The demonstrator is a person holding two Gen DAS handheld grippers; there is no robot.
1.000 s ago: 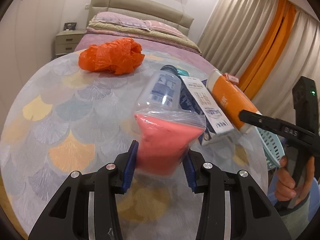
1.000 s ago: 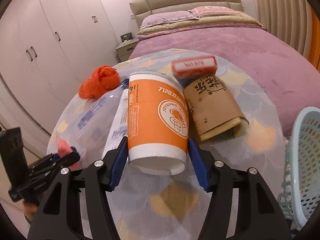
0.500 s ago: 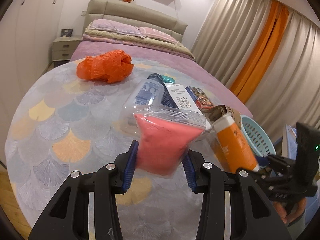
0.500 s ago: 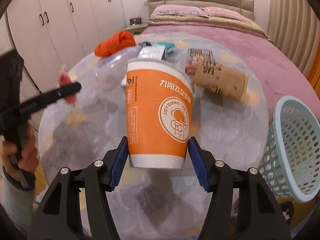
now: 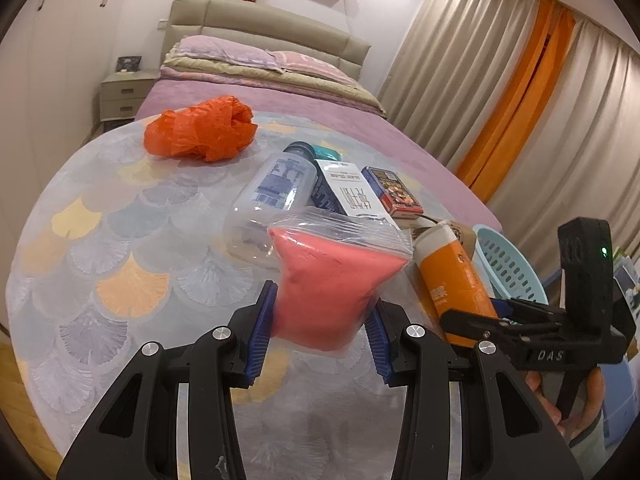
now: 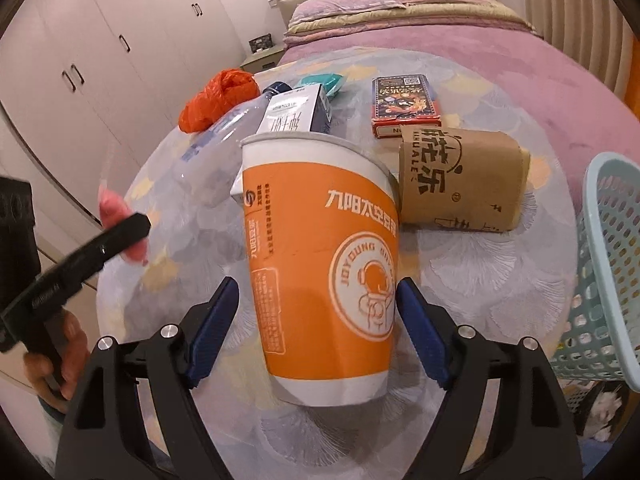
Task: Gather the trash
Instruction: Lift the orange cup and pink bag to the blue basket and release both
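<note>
My right claw (image 6: pixel 318 326) had just been opening, orange cup (image 6: pixel 320 264) loose between its jaws, basket (image 6: pixel 608 264) at the table's right edge; left claw (image 5: pixel 320 336) pinched the pink bag (image 5: pixel 332 284).

Each camera sits just behind its own claw, close over the round worktop (image 5: pixel 100 240) and tipped down toward the bed (image 6: pixel 500 52), the left one looking from the left side and the right one from the right, and both see the orange bag (image 5: pixel 200 128) and blue basket (image 6: pixel 612 260).
</note>
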